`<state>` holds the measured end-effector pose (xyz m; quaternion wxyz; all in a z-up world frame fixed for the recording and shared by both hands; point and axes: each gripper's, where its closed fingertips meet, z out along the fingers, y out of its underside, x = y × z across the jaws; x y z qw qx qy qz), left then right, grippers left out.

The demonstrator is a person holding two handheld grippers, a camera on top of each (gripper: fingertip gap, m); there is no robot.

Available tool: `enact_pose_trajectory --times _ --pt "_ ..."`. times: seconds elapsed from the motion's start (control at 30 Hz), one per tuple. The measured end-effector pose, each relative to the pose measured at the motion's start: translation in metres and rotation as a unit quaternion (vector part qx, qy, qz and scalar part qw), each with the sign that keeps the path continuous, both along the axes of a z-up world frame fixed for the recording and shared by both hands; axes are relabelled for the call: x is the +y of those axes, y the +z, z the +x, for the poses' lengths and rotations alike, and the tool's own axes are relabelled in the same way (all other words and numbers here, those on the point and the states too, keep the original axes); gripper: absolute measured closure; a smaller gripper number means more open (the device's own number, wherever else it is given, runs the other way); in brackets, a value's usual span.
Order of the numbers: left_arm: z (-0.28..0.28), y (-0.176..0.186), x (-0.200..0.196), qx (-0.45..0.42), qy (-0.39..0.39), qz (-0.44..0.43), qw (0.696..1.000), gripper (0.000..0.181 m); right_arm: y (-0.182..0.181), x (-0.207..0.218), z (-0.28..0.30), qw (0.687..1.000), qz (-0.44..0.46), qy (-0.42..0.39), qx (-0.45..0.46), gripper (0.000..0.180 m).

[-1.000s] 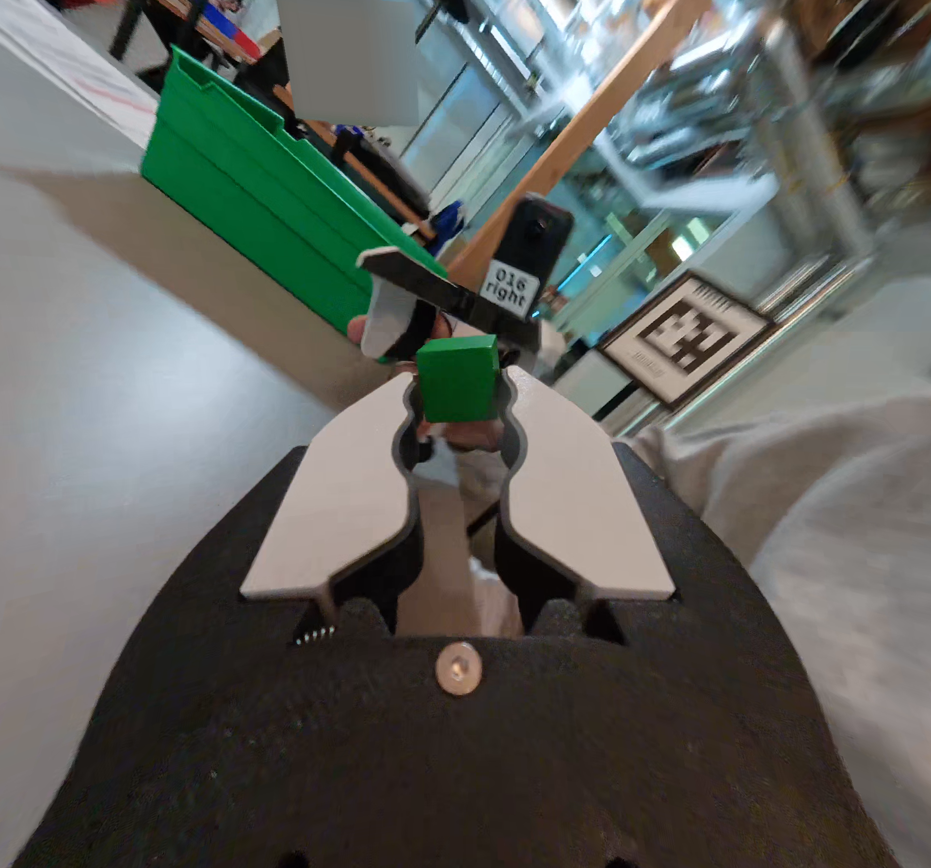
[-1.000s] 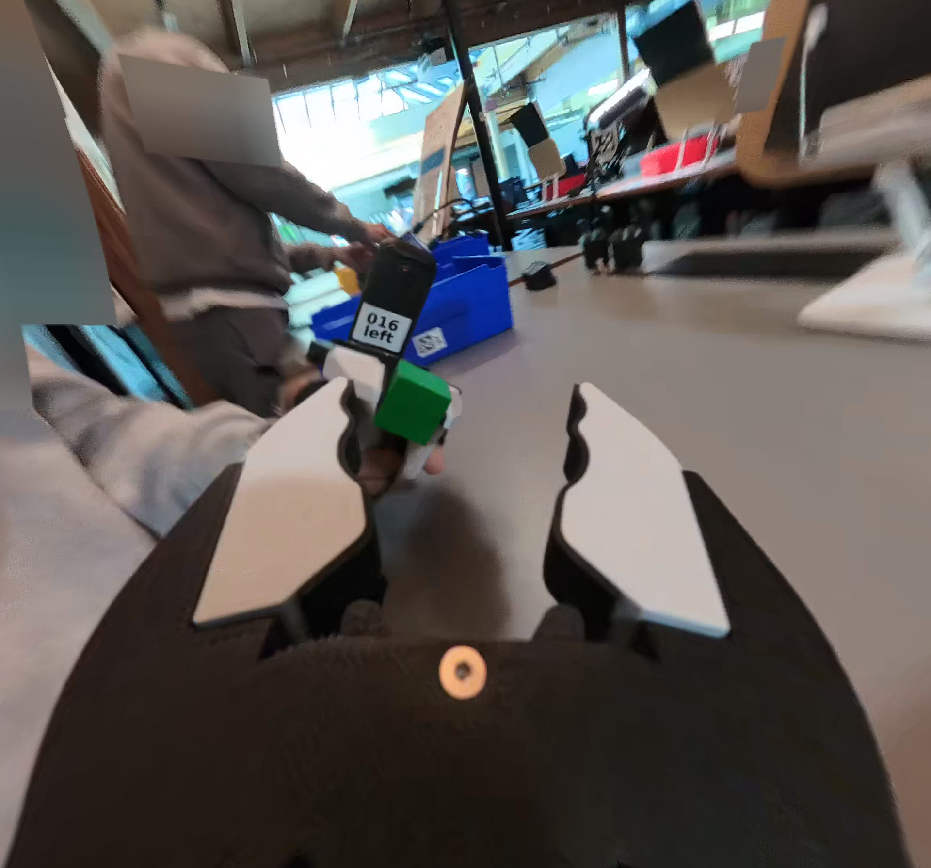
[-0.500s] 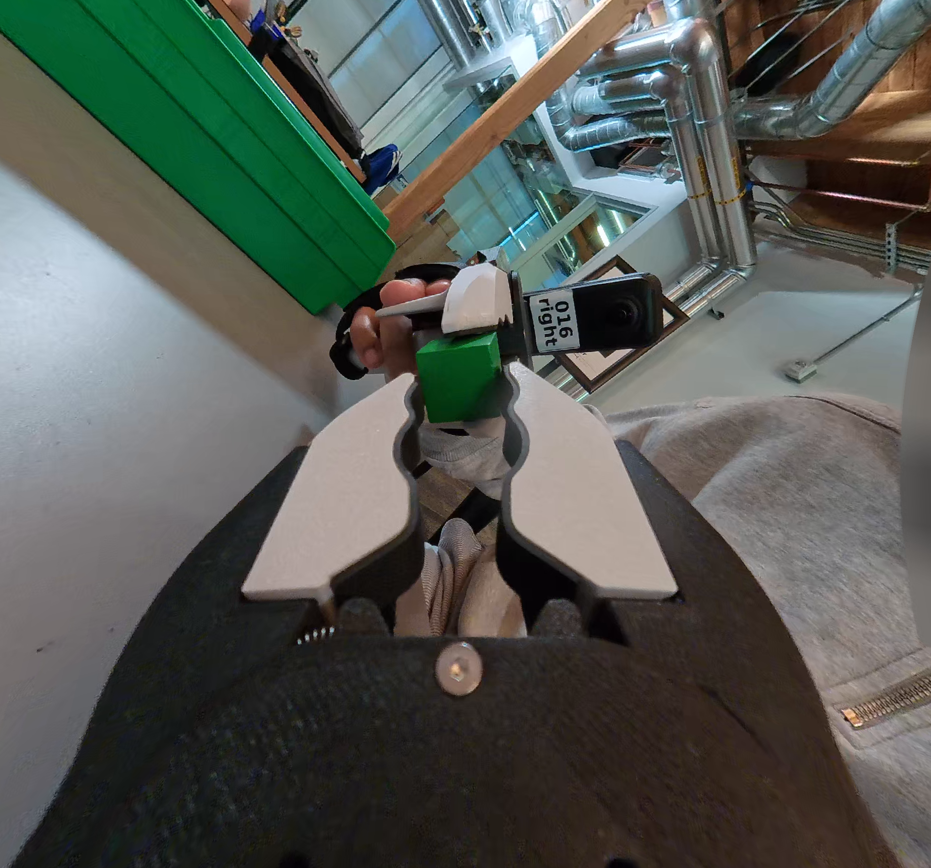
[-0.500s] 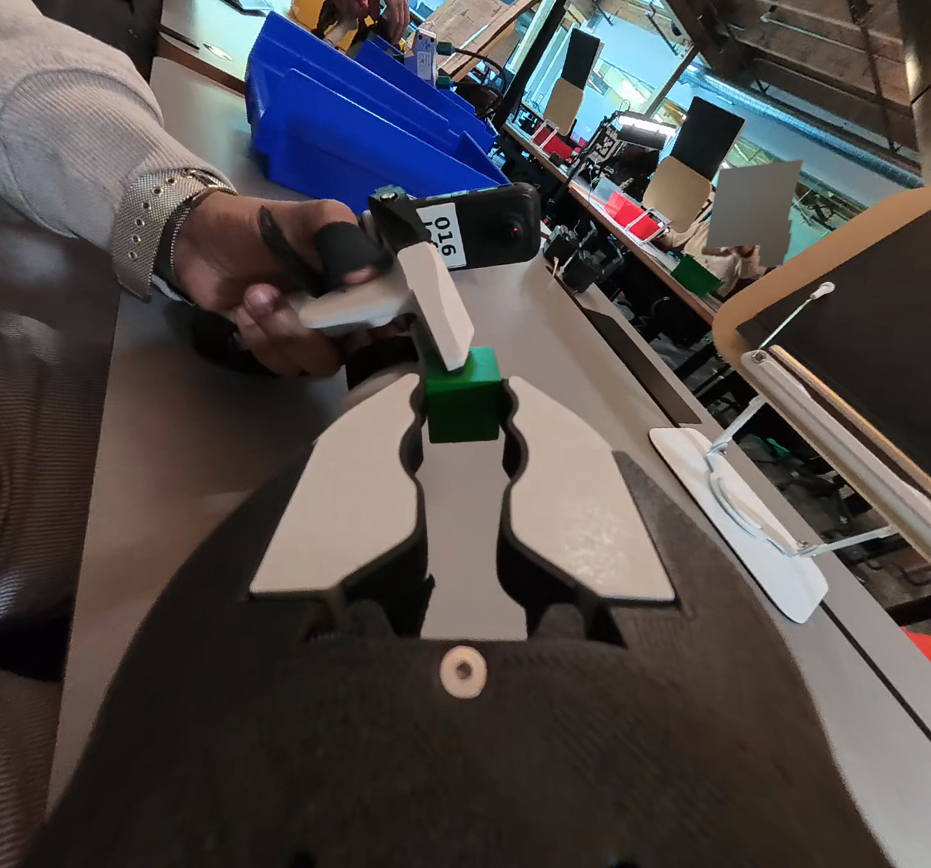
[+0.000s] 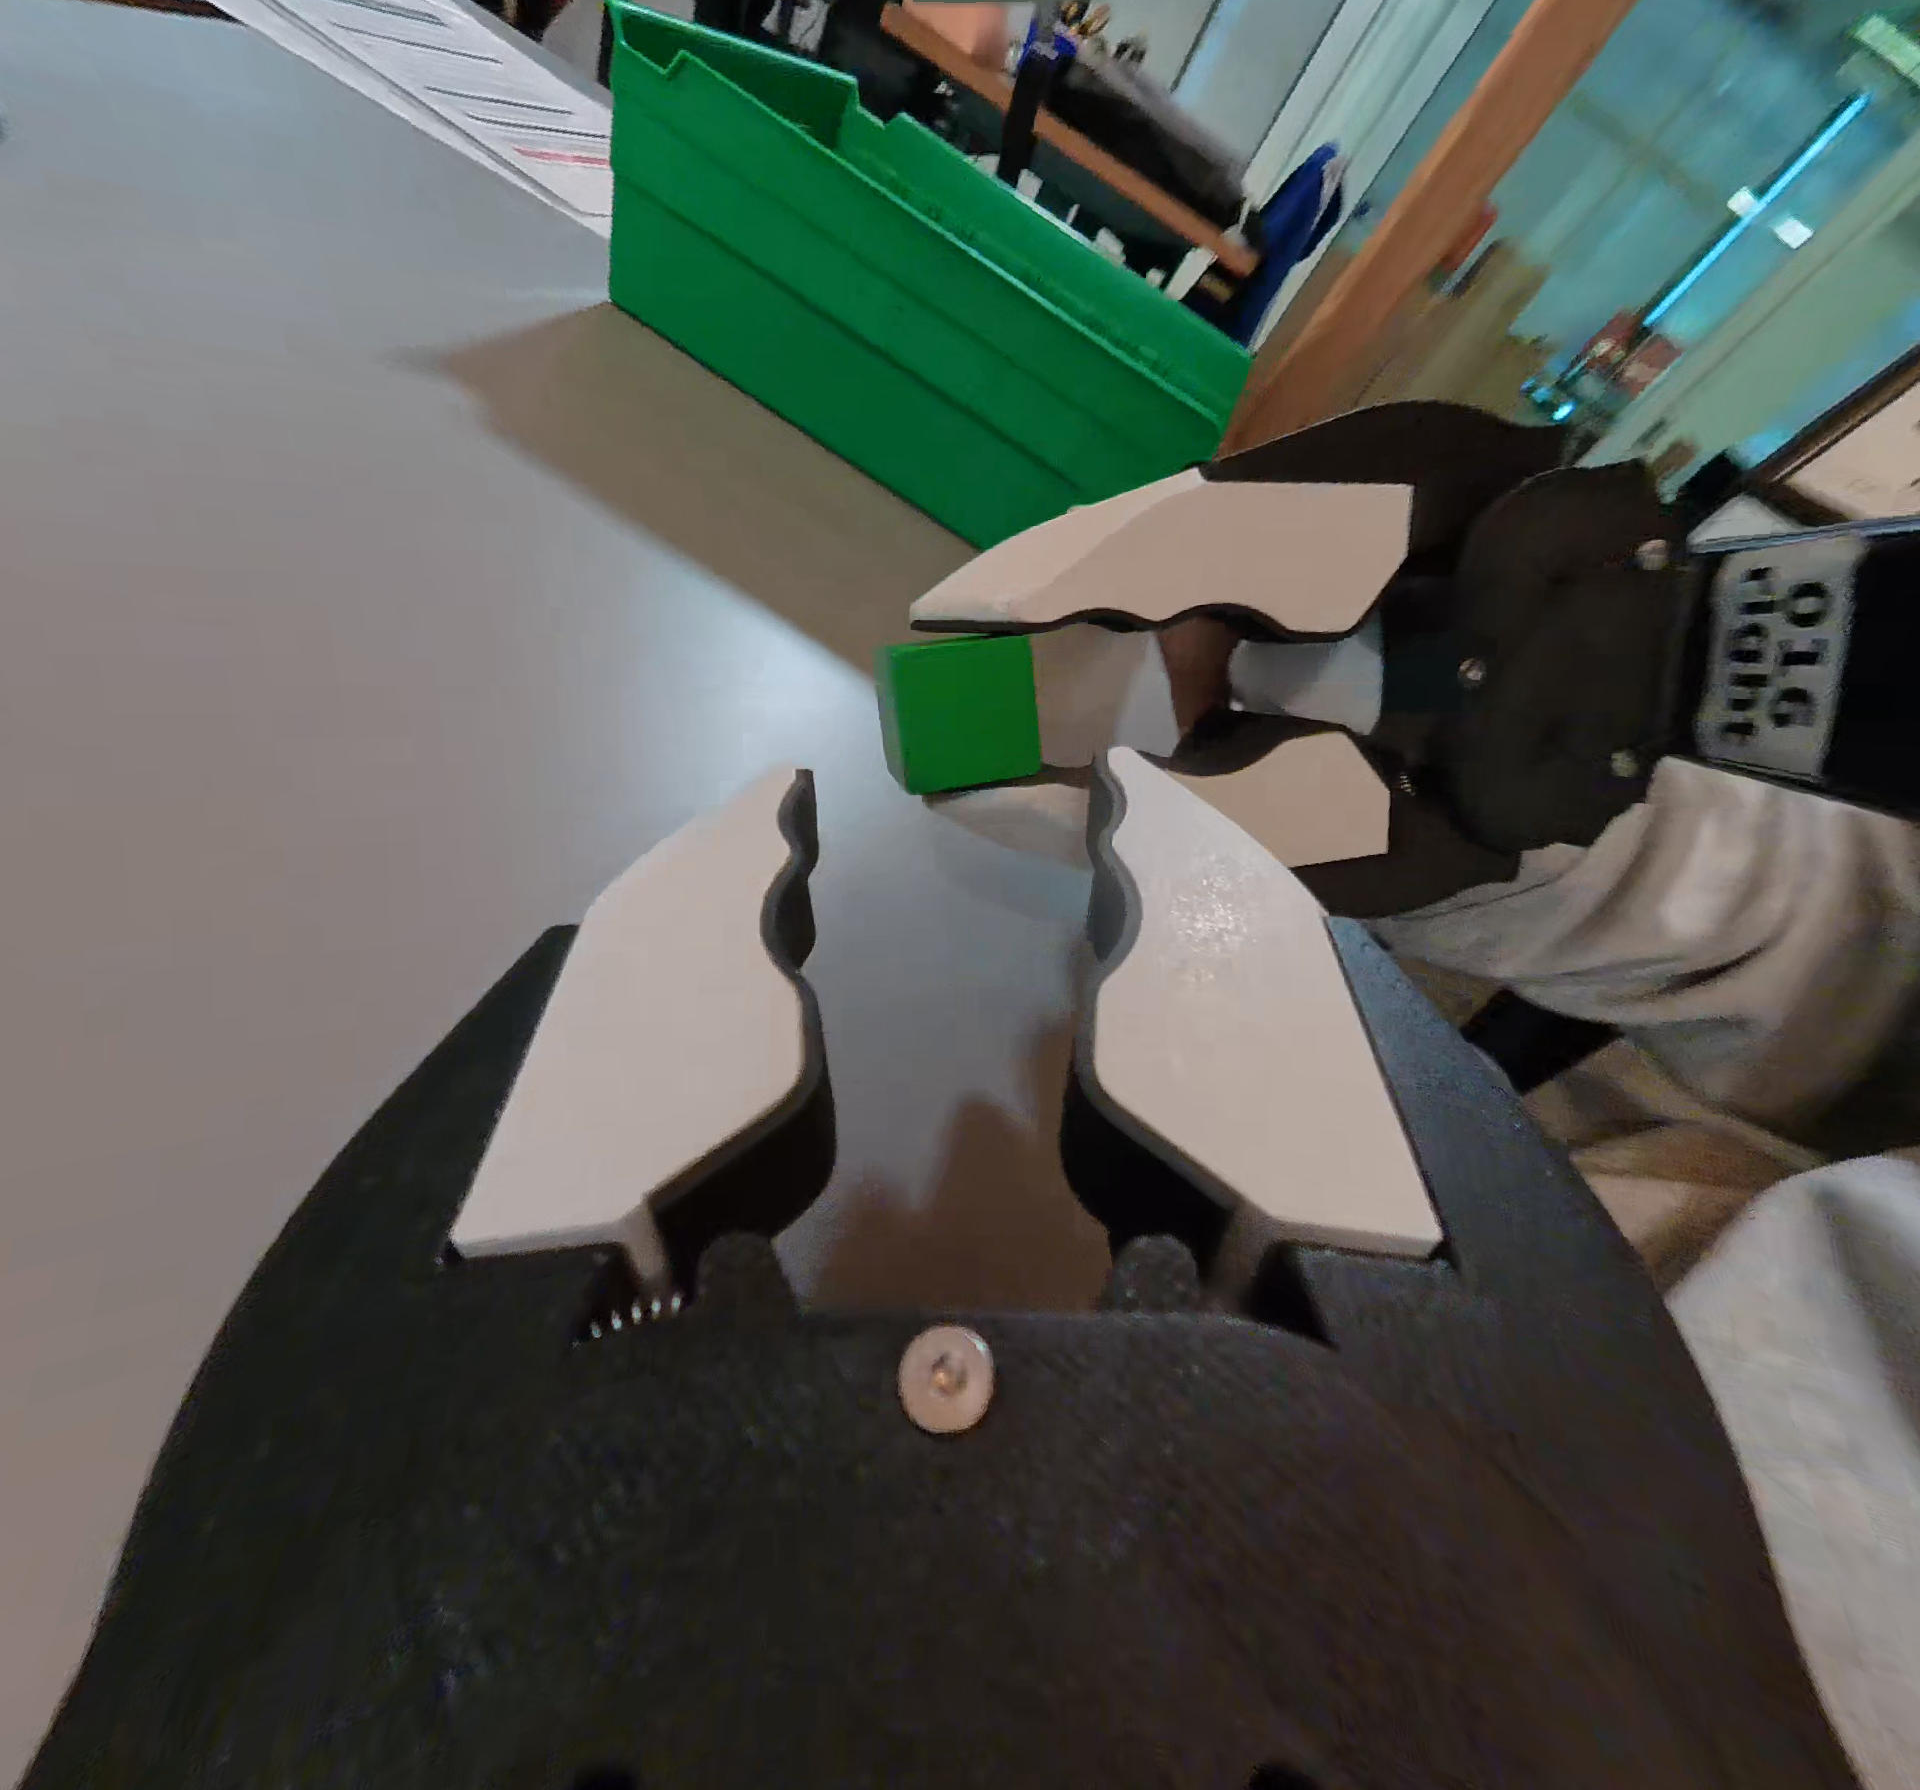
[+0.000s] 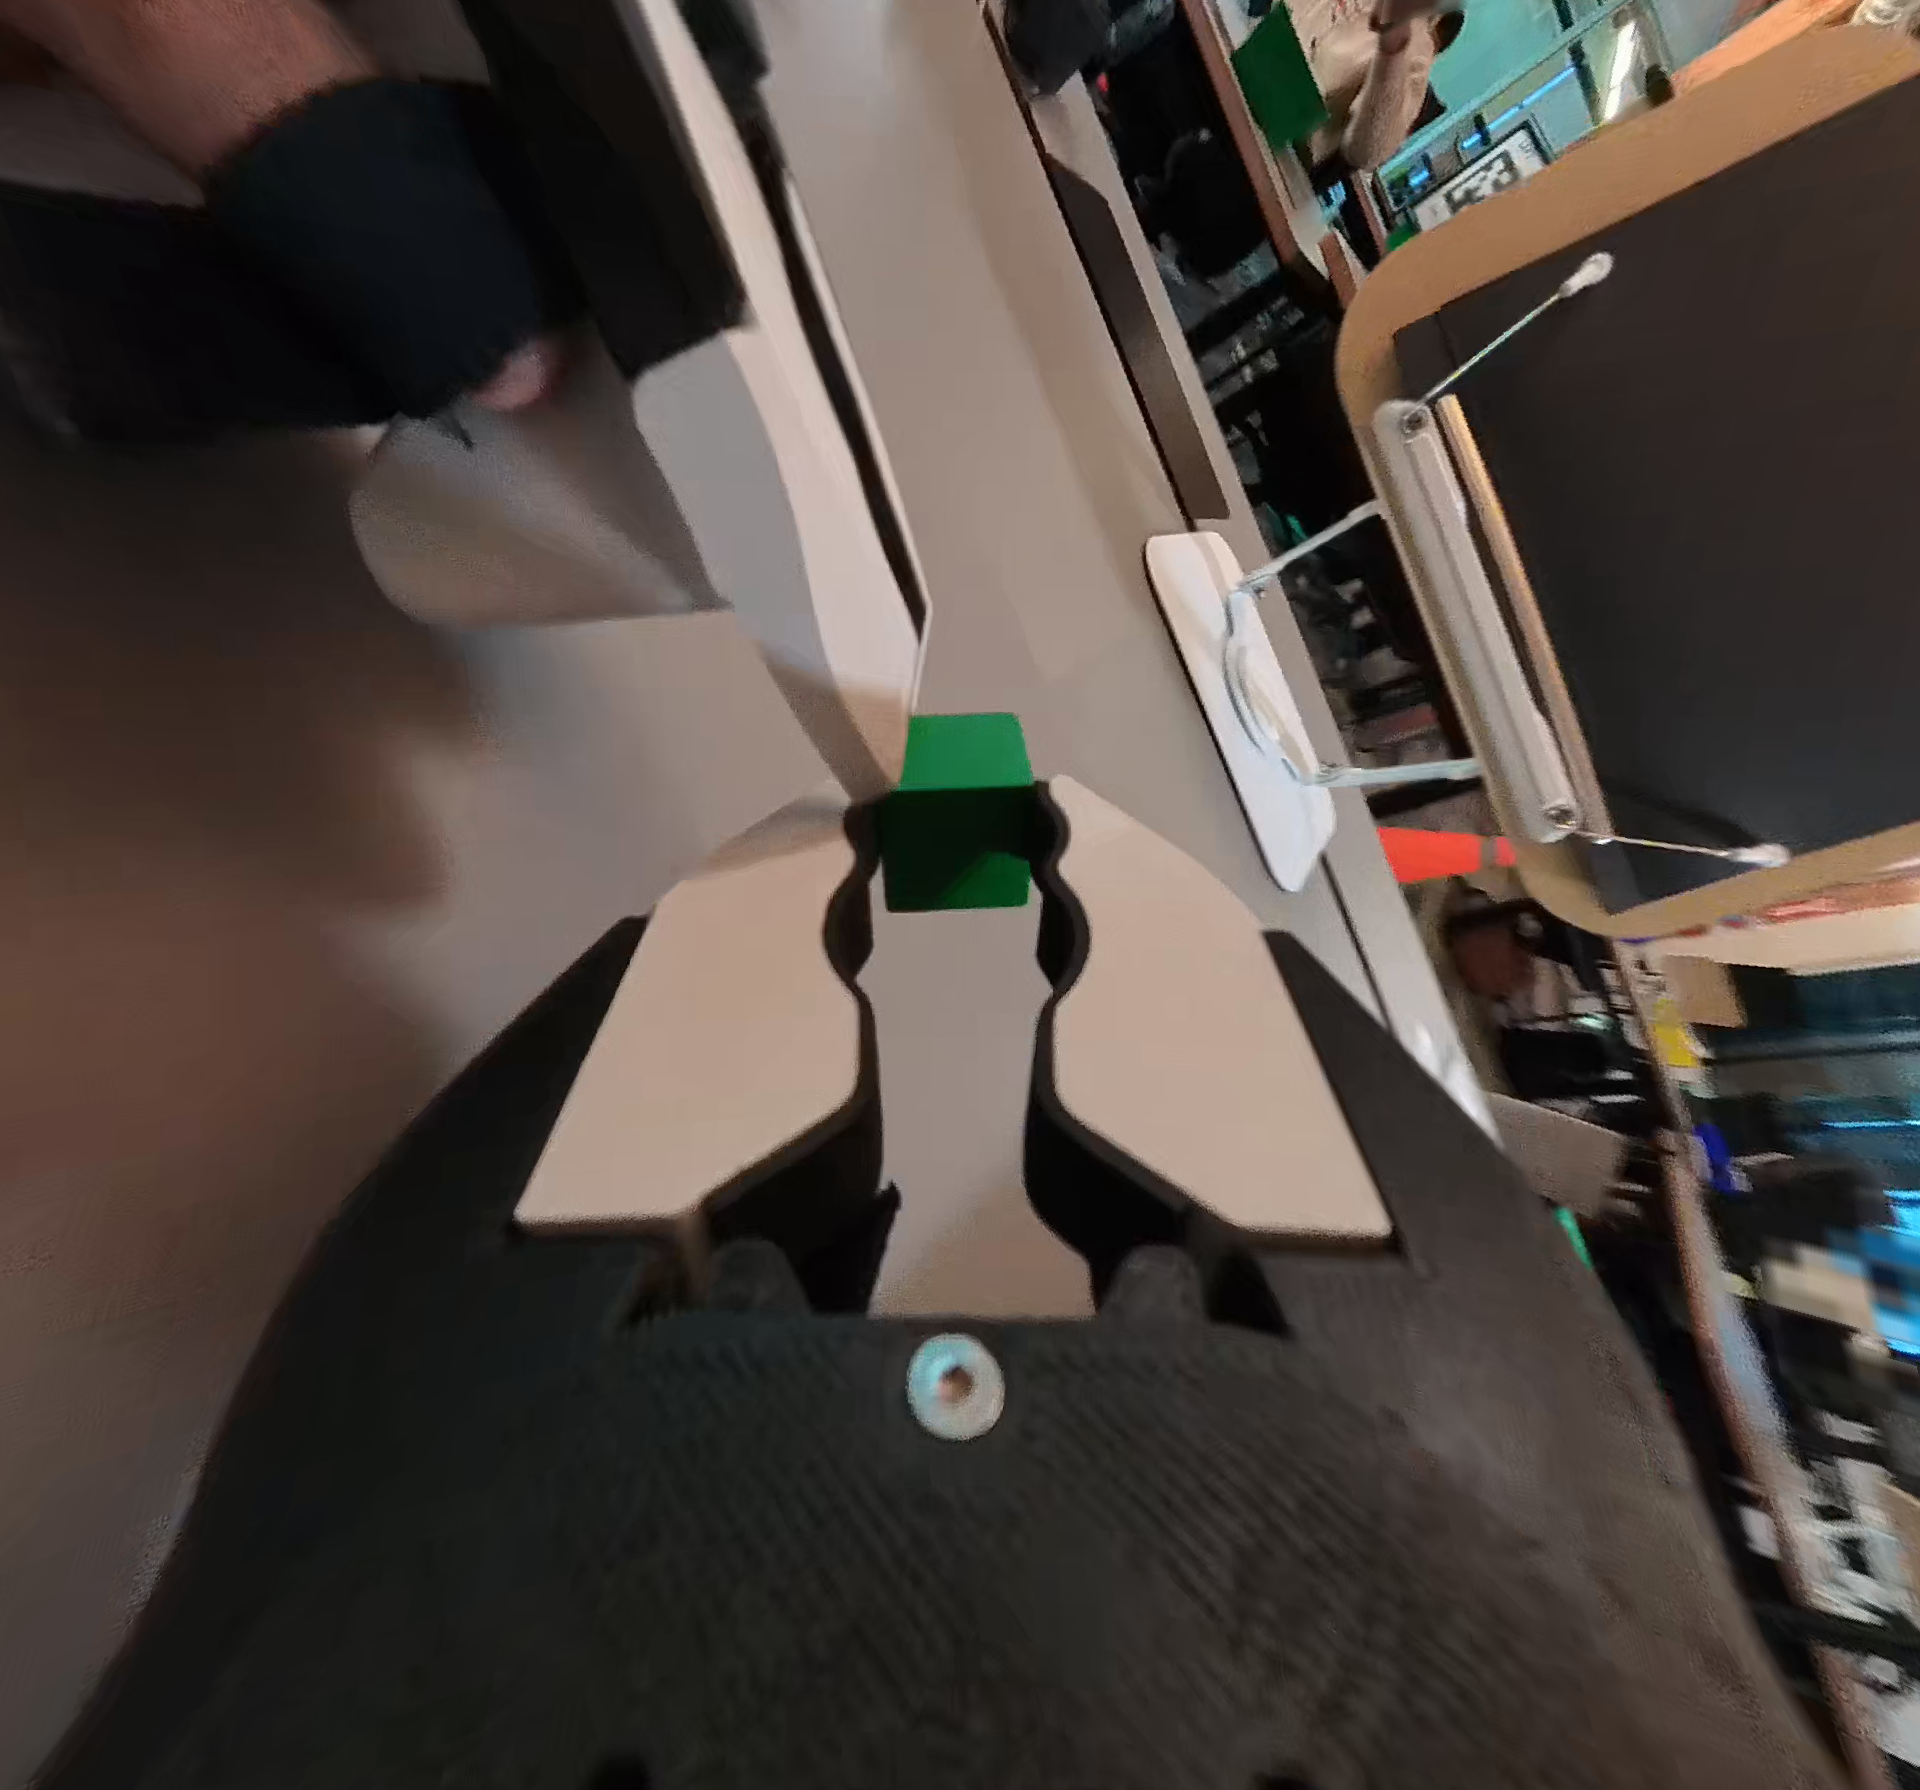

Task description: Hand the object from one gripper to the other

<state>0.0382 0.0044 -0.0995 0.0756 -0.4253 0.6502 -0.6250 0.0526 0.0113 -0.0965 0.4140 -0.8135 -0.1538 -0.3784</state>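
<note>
Below, grey tabletop with green bin in cluttered workshop.

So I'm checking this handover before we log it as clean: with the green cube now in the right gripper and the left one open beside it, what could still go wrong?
1. The right gripper pinches the green cube only at its fingertips, so a jolt might twist it free.
2. The open left gripper sits close beside the cube and could clip it while pulling away.
3. The cube seems to be held above the table; if dropped it may roll off.
</note>
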Motion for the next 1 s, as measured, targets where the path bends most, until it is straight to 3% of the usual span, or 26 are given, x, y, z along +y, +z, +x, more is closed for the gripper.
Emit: enact_pose_trajectory --times 0.03,0.2,0.37,0.5,0.57,0.63,0.73,0.83,0.9,1.0 --pt "0.000 0.000 -0.001 -0.007 0.004 0.014 1.000 0.128 -0.001 0.001 -0.001 1.000 -0.011 -0.004 -0.016 0.151" --pt "-0.001 -0.002 -0.002 -0.035 0.016 0.074 0.996 0.149 -0.005 0.005 -0.007 0.997 -0.047 -0.018 -0.066 0.151" --pt "-0.001 0.001 0.002 -0.023 0.016 0.059 0.998 0.152 -0.003 0.007 -0.007 0.996 -0.044 -0.020 -0.081 0.149" --pt "0.002 0.006 0.011 -0.006 0.021 0.009 1.000 0.153 0.002 0.007 0.001 0.998 0.005 -0.024 -0.051 0.112" --pt "0.003 0.009 0.016 0.003 0.022 -0.024 0.999 0.153 0.005 0.007 0.004 0.999 0.047 -0.017 0.012 0.096" --pt "0.002 0.014 0.018 0.010 0.010 -0.069 0.998 0.153 0.007 0.005 0.006 0.990 0.097 -0.002 0.104 0.092" --pt "0.001 0.019 0.019 0.017 -0.010 -0.125 0.992 0.153 0.020 0.003 0.002 0.942 0.189 0.045 0.273 0.097" --pt "-0.005 0.031 0.016 0.008 -0.043 -0.175 0.984 0.154 0.046 -0.003 -0.008 0.847 0.277 0.116 0.439 0.113" --pt "-0.009 0.038 0.012 -0.001 -0.066 -0.197 0.978 0.154 0.059 -0.008 -0.008 0.784 0.321 0.140 0.512 0.117" --pt "-0.016 0.044 0.005 -0.011 -0.094 -0.206 0.974 0.154 0.059 -0.009 -0.011 0.742 0.319 0.157 0.568 0.128"
